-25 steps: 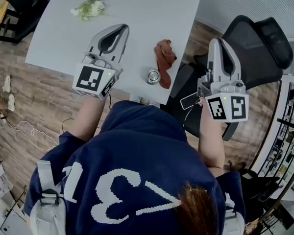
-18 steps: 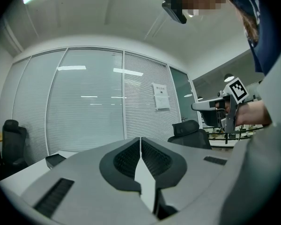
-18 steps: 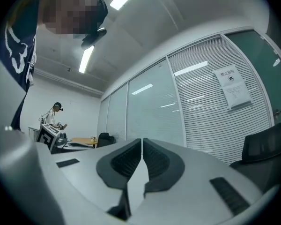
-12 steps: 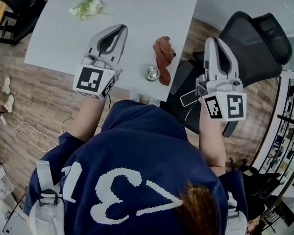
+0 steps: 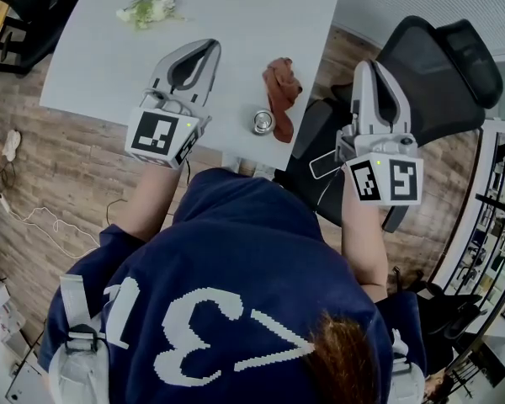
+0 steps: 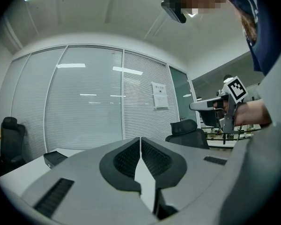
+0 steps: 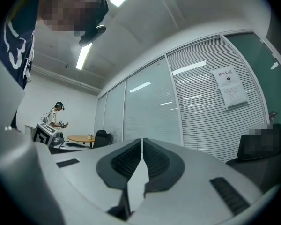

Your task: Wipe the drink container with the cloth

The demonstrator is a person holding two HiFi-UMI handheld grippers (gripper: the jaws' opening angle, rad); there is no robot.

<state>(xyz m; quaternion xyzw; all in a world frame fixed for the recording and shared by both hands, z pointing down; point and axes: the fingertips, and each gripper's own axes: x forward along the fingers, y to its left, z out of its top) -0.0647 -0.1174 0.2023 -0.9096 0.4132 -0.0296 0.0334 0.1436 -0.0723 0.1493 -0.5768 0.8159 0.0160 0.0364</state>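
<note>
Wiping is not begun: the drink can (image 5: 263, 122) and cloth (image 5: 281, 95) sit ungrasped on the surface (image 5: 236, 23). The left claw (image 5: 207, 49) and right claw (image 5: 367, 67) are both closed together, empty.

Head view: drifted slightly.
Framing: the table (image 5: 236, 40), drink container (image 5: 262, 122), cloth (image 5: 280, 91) and flowers (image 5: 147, 8) slid together toward upper left.

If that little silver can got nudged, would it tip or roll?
The small silver metal can stands upright, so a low push would probably slide it; a high one might tip it, and its round body would likely roll. It sits near the edge of the white table, so it could fall off.
</note>
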